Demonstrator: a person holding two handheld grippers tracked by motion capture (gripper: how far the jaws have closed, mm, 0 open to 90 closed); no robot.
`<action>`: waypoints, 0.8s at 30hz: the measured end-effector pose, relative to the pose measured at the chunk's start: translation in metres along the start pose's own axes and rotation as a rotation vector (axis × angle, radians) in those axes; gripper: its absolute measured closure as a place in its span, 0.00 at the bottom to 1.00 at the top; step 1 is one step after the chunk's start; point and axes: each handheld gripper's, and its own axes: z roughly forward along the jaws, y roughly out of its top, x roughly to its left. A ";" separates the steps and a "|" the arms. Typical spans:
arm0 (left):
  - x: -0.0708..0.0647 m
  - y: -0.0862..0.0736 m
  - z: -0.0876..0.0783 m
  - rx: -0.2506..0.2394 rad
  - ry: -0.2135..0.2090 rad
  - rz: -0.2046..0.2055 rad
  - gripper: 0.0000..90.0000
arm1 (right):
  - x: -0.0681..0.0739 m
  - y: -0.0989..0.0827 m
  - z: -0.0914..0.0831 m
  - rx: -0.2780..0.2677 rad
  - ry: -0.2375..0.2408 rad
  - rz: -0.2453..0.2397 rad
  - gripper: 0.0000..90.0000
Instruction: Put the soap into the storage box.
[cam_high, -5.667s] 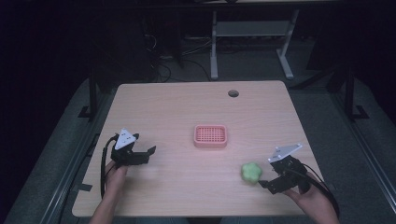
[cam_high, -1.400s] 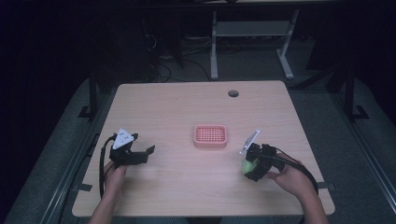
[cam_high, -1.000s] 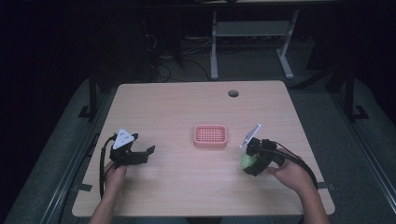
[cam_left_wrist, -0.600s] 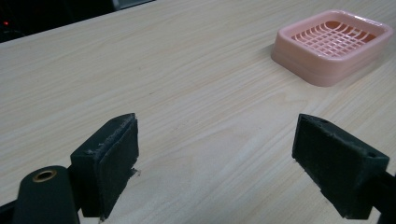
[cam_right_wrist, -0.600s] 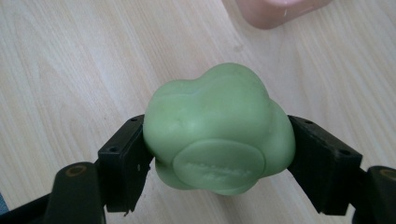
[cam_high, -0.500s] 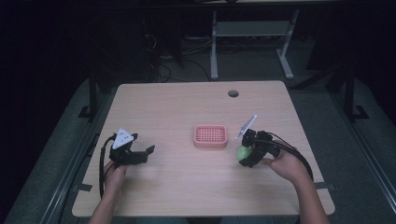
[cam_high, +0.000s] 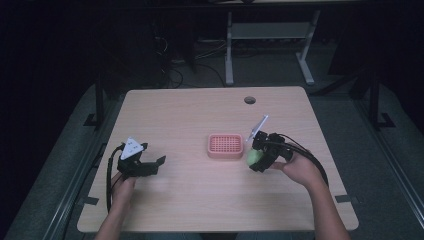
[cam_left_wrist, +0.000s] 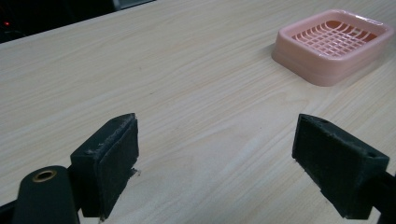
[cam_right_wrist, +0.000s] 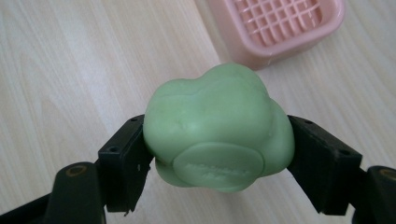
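Light wood-grain table (cam_high: 190, 125) fills the centre of the high view, with a round cable hole (cam_high: 250, 100) near its far edge, upper centre. Room around it is dark: grey floor, a white desk frame (cam_high: 270, 45) at the top of the frame, loose cables (cam_high: 172, 70) on the floor at upper left. Pink slotted tray (cam_high: 225, 145) sits mid-table. Right gripper (cam_high: 256, 161), just right of the tray, jaws clamped on a lumpy green soap-like object (cam_high: 254, 158); in the right gripper view the green object (cam_right_wrist: 219, 128) is pinched on both sides above the bare wood, with the pink tray (cam_right_wrist: 280, 28) at upper right. Left gripper (cam_high: 159, 166) rests at lower left of the table, jaws spread wide with nothing between them; its view shows bare wood and the tray (cam_left_wrist: 334, 46) at upper right.
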 end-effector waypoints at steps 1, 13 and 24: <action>0.000 0.000 0.000 0.000 0.000 -0.001 0.16 | -0.001 0.002 0.000 -0.003 -0.002 -0.003 0.28; 0.001 0.000 -0.001 -0.001 0.002 0.004 0.16 | -0.011 0.026 0.008 0.003 0.012 -0.006 0.28; 0.001 0.000 0.000 0.005 -0.002 0.001 0.16 | -0.018 0.042 0.010 -0.023 0.021 -0.005 0.29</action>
